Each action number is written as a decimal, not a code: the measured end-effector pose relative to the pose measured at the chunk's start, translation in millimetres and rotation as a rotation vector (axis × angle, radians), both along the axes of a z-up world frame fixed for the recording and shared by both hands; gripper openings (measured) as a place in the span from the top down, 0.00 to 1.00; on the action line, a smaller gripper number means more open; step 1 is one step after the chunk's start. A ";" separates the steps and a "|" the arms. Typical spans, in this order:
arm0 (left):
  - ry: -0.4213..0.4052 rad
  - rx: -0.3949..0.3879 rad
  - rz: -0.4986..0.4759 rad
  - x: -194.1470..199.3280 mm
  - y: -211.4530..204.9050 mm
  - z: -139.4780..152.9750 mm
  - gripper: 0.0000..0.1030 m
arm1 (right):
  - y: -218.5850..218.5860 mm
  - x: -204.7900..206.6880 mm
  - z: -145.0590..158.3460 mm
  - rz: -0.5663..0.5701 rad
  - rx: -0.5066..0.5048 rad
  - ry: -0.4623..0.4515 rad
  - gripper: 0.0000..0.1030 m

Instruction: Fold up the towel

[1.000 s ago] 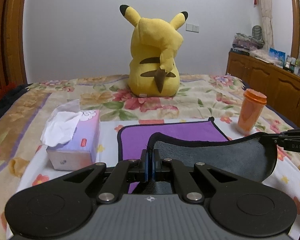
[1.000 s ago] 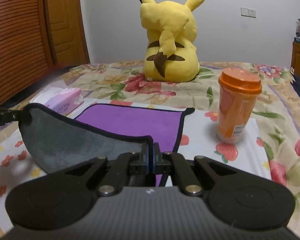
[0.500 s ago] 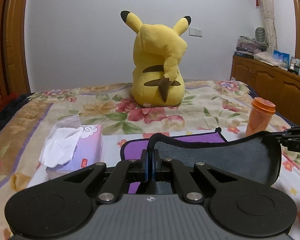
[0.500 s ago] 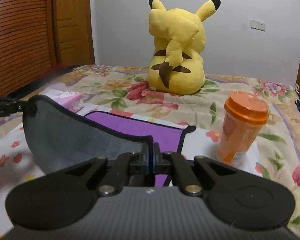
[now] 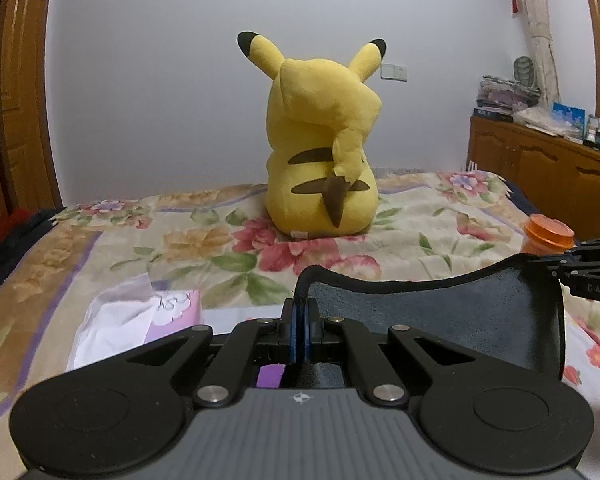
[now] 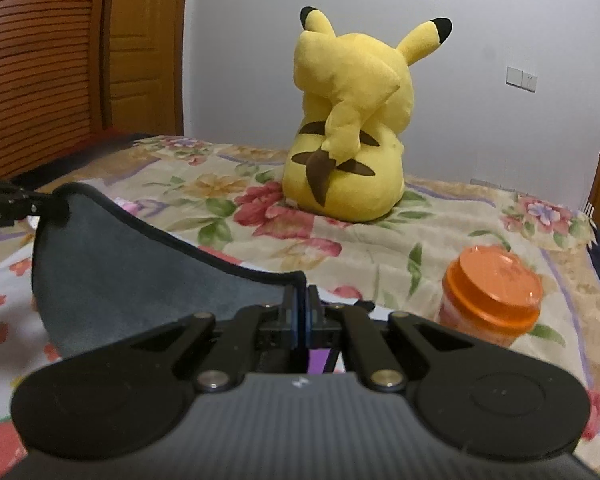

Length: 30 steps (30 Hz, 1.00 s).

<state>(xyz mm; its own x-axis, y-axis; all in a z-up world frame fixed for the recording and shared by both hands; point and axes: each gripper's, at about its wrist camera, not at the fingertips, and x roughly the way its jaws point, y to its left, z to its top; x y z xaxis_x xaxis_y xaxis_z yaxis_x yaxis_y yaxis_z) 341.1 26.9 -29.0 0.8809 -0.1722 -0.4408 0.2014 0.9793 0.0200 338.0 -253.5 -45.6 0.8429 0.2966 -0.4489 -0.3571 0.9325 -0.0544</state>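
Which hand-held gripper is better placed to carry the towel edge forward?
Neither alone: the left hand-held gripper and the right hand-held gripper each pinch one corner of the towel, lifted between them.

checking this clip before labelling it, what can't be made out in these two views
- Left wrist view: the lifted towel and the left hand-held gripper hide where its far edge lies.
- Left wrist view: the tissue box is partly hidden behind the gripper body.
- Right wrist view: the orange cup base sits behind the right hand-held gripper.
- Cup label: blurred.
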 end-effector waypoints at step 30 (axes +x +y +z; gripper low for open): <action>0.081 0.062 0.060 99.5 -0.1 -64.0 0.93 | 15.3 85.7 -63.9 -0.085 -0.018 0.066 0.96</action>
